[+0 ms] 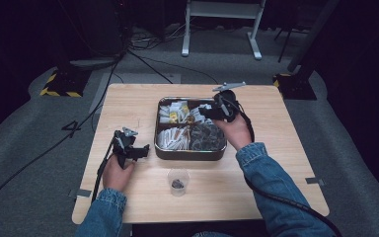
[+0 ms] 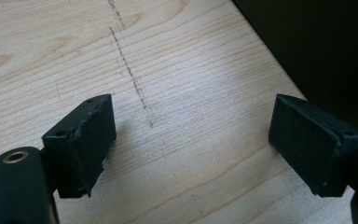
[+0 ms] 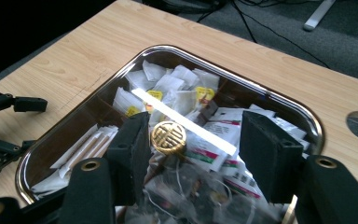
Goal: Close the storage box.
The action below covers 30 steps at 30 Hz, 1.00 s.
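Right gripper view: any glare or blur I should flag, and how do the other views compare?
Right gripper view: a bright glare streak crosses the tray beside the gold knob, foreground bags blurred. High view: dim, dark surroundings. Left gripper view: evenly lit tabletop, sharp grain.

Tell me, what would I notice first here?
The shiny metal tray in the middle of the wooden table, stuffed with white sachets around a gold knob. The right gripper hangs over it, jaws open. A small clear cup stands nearer the person.
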Available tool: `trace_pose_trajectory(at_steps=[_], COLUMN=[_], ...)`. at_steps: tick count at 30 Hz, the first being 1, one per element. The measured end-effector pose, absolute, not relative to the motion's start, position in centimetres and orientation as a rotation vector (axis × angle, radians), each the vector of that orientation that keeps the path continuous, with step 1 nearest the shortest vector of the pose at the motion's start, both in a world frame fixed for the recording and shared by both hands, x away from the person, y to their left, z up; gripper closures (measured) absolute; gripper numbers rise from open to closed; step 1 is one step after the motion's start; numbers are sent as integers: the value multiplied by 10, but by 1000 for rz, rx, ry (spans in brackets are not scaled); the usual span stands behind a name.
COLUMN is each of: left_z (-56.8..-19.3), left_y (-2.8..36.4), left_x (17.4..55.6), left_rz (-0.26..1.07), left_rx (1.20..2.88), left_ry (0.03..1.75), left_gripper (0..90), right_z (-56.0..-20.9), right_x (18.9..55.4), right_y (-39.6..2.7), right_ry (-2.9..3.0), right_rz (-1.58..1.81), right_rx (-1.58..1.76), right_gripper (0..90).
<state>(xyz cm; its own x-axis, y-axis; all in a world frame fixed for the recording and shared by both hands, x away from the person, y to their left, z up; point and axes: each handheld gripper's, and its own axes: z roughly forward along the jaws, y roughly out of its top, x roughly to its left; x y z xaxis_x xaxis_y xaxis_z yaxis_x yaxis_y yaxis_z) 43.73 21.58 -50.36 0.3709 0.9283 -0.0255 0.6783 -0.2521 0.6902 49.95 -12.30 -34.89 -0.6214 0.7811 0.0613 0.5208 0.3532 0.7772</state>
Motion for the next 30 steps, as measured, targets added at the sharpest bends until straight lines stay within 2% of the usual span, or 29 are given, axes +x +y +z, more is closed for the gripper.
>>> trace_pose_trajectory(at_steps=[21,30], left_z=[-504,-503], left_y=[216,216], left_x=[438,438], left_rz=[526,527], left_rx=[2019,2019], left_ry=[1381,1382], left_gripper=[153,153], right_z=[-342,-359], right_x=[468,455], right_y=[-227,-268], right_ry=[2230,2206], right_rz=[1151,1174], right_rx=[1175,1191], right_gripper=[404,377])
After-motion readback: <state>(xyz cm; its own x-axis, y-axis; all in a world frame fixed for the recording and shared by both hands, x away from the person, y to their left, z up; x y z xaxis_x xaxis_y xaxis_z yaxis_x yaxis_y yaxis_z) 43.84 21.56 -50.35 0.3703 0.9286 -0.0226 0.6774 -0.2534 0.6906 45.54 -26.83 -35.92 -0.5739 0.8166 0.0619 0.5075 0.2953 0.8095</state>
